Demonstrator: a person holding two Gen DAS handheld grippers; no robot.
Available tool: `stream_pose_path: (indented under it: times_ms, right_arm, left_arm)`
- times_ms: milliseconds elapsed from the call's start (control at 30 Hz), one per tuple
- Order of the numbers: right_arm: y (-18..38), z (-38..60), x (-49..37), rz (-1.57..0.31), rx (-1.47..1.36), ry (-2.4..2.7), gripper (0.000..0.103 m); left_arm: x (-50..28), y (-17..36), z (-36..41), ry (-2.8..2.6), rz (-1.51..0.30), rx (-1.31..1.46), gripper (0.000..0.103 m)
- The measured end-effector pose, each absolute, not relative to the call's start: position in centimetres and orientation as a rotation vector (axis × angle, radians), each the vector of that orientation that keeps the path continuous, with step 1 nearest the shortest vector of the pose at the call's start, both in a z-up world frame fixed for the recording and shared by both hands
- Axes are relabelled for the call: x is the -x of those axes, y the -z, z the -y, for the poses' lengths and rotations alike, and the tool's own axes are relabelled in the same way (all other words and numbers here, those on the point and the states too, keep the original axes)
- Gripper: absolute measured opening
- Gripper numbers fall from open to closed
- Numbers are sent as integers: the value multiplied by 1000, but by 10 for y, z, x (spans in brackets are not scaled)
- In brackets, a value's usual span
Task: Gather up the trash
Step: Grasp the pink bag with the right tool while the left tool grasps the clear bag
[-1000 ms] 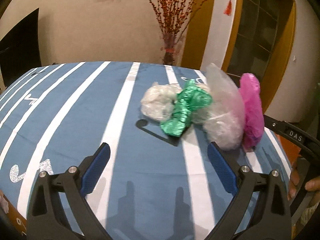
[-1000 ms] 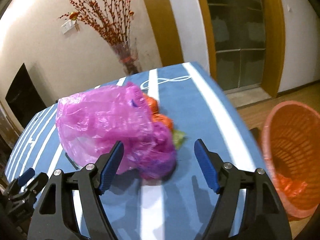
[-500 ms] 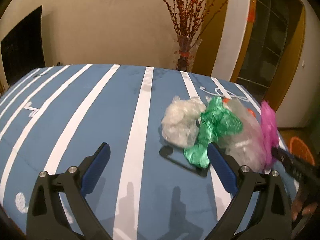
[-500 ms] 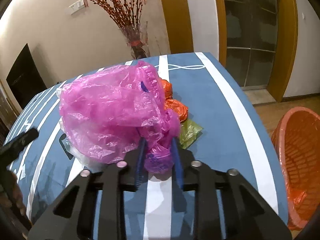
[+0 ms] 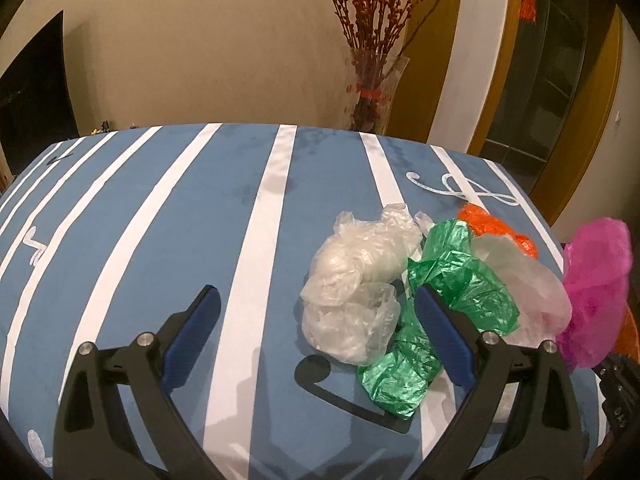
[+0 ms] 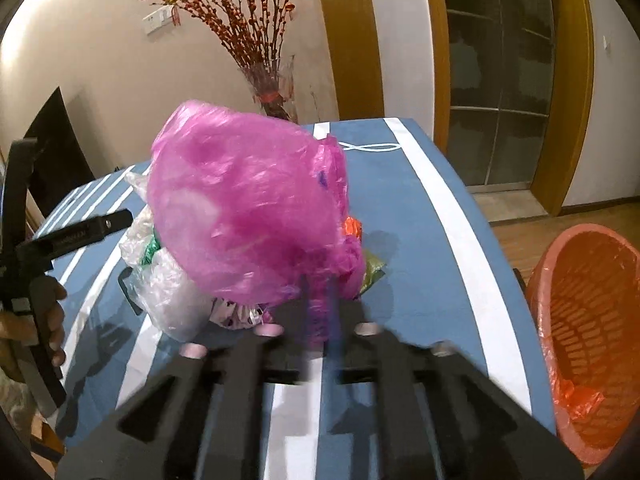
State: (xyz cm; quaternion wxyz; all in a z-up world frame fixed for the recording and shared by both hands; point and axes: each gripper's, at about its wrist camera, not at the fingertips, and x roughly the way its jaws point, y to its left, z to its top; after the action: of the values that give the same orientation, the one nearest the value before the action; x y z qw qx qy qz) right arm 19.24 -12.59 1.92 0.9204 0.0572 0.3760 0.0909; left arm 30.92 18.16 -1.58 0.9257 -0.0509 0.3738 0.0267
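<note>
Right gripper point(image 6: 319, 312) jaws (opening) pinch pink bag point(image 6: 248, 204).

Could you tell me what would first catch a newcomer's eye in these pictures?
The big pink bag, pinched at its lower end in the right gripper, hangs above the striped blue table. Beside the table's right edge waits an orange basket; crumpled clear, green and orange bags lie ahead of the open left gripper.

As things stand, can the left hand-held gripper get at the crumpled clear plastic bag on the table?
Probably yes: the left hand-held gripper is open, and the clear plastic bag lies just ahead toward its right finger, uncovered. The green plastic bag crowds that finger and might get caught.
</note>
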Motion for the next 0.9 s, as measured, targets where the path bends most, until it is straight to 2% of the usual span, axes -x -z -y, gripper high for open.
stream_pose_path:
  times_ms: [33,67,400,467,533,633,700,833,900]
  right_arm:
    - [-20,126,-195,-773,-138,-194,52]
    - [-19,124,-199,-778,-145,-199,53]
    - [-8,102,-223,-841,-89,-236,53]
    - [-5,101,-225,-852,-70,-239,41]
    - [-4,103,-222,-852,-53,-242,24]
    - [-6,106,-215,-836,-35,-247,13]
    - [-10,108,-211,-824,-43,-245,11]
    - [-20,119,-202,-792,-71,-235,9]
    - [-23,123,-199,-783,-78,-233,9]
  left_arm:
    - [-310,16,-182,-57,-768,101,95]
    - [-310,17,-182,-58,-770,101,95]
    - [-317,22,-189,-60,-779,104,95]
    - [-319,23,-189,-54,-781,107,95]
    - [-321,25,-187,-51,-783,105,95]
    - [-323,27,-185,-49,-786,104,95]
    - [-324,27,-183,-48,-787,104,94]
    - [-328,29,-180,-41,-800,104,84]
    - [-331,29,-180,-42,-804,104,83]
